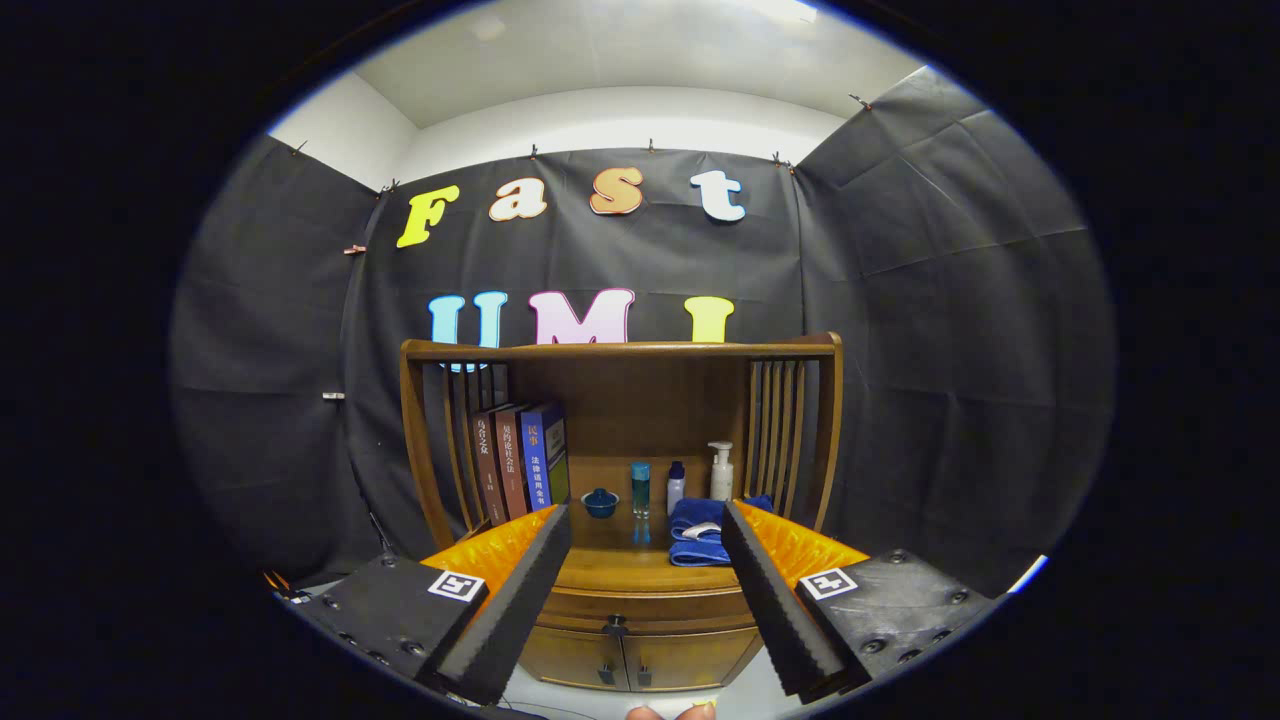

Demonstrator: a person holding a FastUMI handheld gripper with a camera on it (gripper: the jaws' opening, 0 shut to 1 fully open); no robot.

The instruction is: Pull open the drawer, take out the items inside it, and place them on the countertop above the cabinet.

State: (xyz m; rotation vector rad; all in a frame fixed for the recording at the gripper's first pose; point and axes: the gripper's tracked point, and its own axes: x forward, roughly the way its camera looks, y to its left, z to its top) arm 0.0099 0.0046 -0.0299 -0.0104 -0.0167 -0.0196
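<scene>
Gripper view: claw [645,560] agape before cabinet [640,600]

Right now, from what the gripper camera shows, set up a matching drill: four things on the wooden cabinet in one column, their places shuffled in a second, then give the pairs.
Things
1. books
2. small blue bowl
3. white pump bottle
4. folded blue towel

Places
A. on the countertop in front of the pump bottle
B. standing upright by the left slatted side
C. between the books and the slim blue bottle
D. rightmost in the row of bottles

Pairs: 1-B, 2-C, 3-D, 4-A

The tongs are open, short of the cabinet.
</scene>
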